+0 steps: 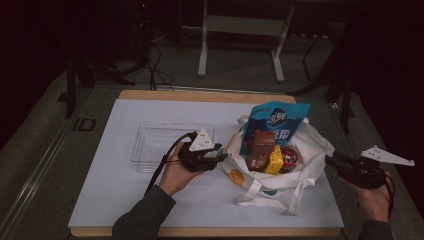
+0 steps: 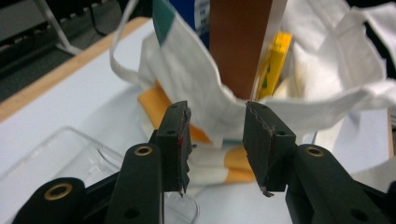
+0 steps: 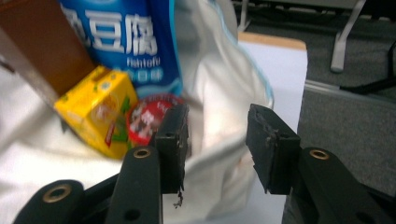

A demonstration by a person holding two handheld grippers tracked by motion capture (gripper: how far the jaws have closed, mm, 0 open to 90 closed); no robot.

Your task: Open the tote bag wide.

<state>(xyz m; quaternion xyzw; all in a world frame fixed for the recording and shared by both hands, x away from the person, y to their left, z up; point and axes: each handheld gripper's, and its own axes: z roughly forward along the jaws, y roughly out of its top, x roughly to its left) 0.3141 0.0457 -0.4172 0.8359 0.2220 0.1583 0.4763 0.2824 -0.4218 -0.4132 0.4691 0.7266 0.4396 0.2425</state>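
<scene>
Seen from above: clear tray (image 1: 172,145) left of bag (image 1: 305,175). Left gripper (image 2: 215,140) and right gripper (image 3: 217,140) flanking bag, half open, empty, hands level.

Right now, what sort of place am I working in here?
Probably a lab or recording workspace, not a home: a wooden table under a white mat stands on grey carpet, with dark curtains, loose black cables and a white metal stand frame behind. The white cloth tote bag of groceries looks staged.
</scene>
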